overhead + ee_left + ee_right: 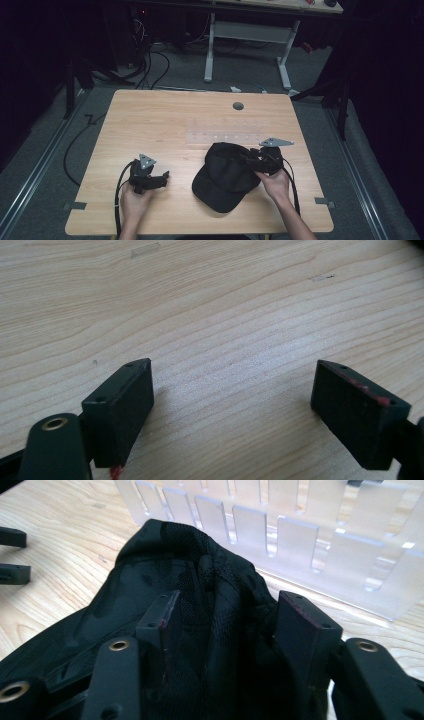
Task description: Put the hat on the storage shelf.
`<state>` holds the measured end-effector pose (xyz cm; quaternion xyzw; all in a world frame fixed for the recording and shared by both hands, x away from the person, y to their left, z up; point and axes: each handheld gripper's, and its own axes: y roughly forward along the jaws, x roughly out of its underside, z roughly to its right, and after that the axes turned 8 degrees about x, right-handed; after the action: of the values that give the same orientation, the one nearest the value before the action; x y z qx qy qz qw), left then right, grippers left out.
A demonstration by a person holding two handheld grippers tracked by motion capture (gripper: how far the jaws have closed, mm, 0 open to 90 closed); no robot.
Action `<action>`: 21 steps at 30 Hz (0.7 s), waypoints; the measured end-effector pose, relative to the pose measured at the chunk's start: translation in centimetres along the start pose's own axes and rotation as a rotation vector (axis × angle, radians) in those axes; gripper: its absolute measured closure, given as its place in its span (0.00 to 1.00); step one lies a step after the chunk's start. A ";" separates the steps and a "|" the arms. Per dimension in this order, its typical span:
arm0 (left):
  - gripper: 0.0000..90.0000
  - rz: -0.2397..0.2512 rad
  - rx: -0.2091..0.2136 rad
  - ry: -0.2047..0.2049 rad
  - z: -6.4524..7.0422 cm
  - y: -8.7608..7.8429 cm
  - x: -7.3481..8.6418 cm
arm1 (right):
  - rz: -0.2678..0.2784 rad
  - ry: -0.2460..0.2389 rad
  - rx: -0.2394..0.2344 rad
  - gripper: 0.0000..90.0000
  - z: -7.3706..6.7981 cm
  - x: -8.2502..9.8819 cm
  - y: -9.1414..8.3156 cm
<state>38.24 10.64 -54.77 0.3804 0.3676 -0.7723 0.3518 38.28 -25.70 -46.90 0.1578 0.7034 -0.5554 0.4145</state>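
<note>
the black cap (pixel 227 175) lay on the counter (pixel 165 125), near its front edge. the right tongs (pixel 225 625) stood wide astride its mesh crown, pads not pressing; the left tongs (pixel 232 405) rested open and empty beside it. gripping and moving the cap remained undone.

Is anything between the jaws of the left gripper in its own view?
No: the left gripper stands open over bare table, with only wood grain between its jaws.

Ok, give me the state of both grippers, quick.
Left gripper: open, nothing between its jaws, over bare table.
Right gripper: jaws wide, black cap fabric between them; whether they pinch it cannot be told.
</note>
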 end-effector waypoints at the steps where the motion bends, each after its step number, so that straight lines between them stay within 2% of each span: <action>1: 0.20 0.000 0.000 0.000 0.0 0.0 0.0 | -0.006 0.000 -0.001 0.52 0.0 0.0 0.3; 6: 0.19 0.000 0.000 0.001 0.0 0.0 0.0 | -0.023 0.027 -0.012 0.58 0.1 0.0 1.2; 16: 0.19 0.000 0.000 0.001 0.0 0.0 0.0 | -0.031 0.034 -0.036 0.74 0.3 0.0 2.0; 18: 0.19 -0.001 0.000 0.000 0.0 0.0 0.0 | -0.030 0.025 -0.050 0.78 0.3 0.1 2.1; 21: 0.19 0.000 0.001 0.000 0.0 0.0 0.0 | -0.030 0.050 -0.074 0.85 0.6 0.0 2.1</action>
<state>38.25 10.65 -54.78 0.3807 0.3674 -0.7723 0.3517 39.93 -25.55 -48.34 0.1457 0.7360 -0.5311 0.3937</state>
